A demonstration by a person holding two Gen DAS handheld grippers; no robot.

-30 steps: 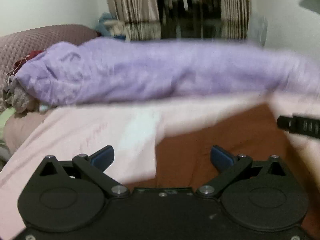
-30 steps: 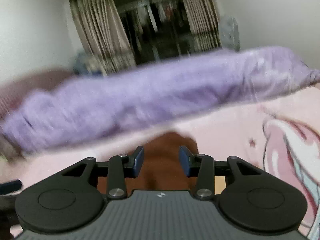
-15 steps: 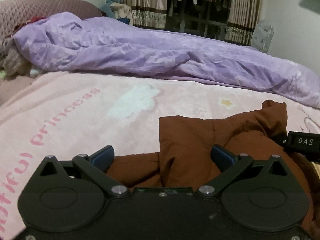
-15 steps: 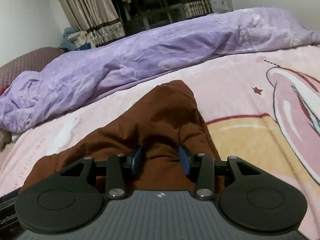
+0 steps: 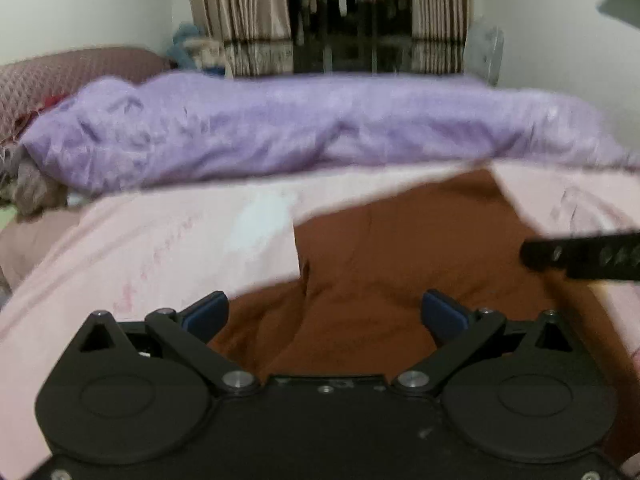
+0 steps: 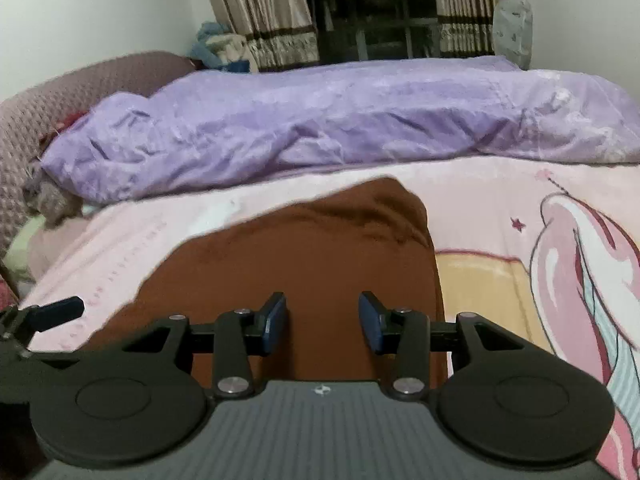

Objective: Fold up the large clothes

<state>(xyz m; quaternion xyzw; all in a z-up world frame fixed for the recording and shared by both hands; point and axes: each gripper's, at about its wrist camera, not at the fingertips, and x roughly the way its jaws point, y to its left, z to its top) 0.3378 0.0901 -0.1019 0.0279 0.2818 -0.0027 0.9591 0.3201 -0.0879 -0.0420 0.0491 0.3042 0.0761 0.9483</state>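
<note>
A large rust-brown garment (image 5: pixel 400 256) lies crumpled on a pink printed bed sheet (image 5: pixel 160 248); it also shows in the right wrist view (image 6: pixel 304 264). My left gripper (image 5: pixel 324 312) is wide open just above the garment's near part, with nothing between its blue pads. My right gripper (image 6: pixel 322 322) is partly open over the garment's near edge, holding nothing. The right gripper's black body (image 5: pixel 584 258) juts in at the right of the left wrist view. The left gripper's tip (image 6: pixel 56 310) shows at the left edge of the right wrist view.
A bunched purple duvet (image 6: pixel 340 128) lies across the far side of the bed. A mauve quilted headboard (image 6: pixel 64 92) and a pile of clothes (image 5: pixel 28 184) are at the left. Curtains (image 6: pixel 256 12) and a dark window are behind. A cartoon print (image 6: pixel 580 264) covers the sheet at the right.
Both grippers have lifted and pulled back from the garment, so the views tilt up. The right gripper's jaws have spread wider. The left stays wide open.
</note>
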